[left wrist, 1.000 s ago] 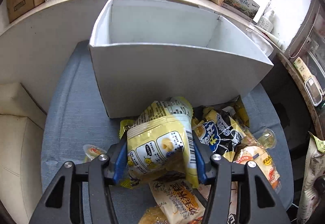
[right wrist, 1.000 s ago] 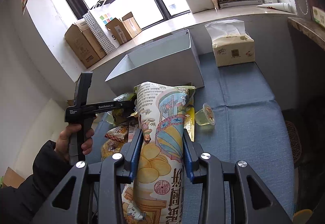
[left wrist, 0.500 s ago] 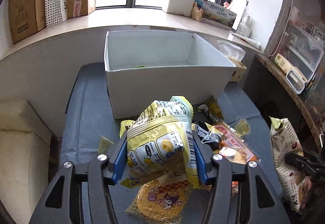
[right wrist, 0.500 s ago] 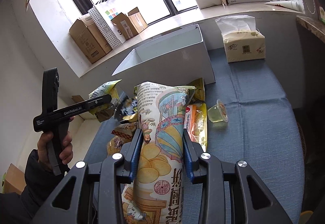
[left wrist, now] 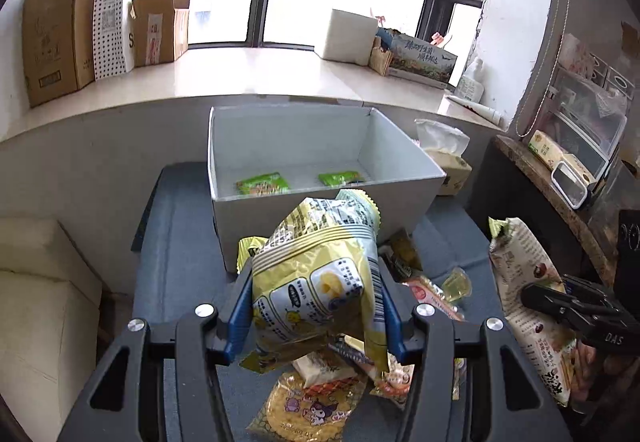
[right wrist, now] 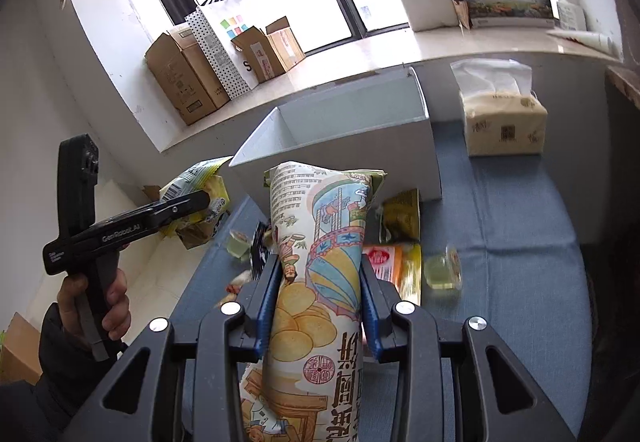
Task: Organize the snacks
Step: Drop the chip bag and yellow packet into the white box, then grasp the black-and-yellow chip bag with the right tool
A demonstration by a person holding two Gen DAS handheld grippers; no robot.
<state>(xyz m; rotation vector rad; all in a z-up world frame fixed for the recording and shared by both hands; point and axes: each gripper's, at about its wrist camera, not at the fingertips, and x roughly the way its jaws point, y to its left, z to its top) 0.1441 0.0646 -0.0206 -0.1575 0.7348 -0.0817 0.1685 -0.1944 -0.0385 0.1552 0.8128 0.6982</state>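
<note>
Box (left wrist: 320,209) at the back of the table (left wrist: 176,274) against the sill, two packets (left wrist: 262,183) inside, loose snacks (left wrist: 420,282) before it, tissue pack (right wrist: 502,125) to its right, cartons (left wrist: 52,49) on the sill behind.

both hand-held grippers clamped, l (left wrist: 316,306) & r (right wrist: 318,294) raised, left hand (right wrist: 96,298) gripping handle.

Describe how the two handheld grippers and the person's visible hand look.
Both grippers, left gripper and right gripper, are matte black plastic frames with triangular cutouts, silver screw heads and blue-lined jaws. Seen from the side, the left one has a pistol grip and white "GenRobot.AI" lettering. The bare hand emerges from a dark sleeve.
</note>
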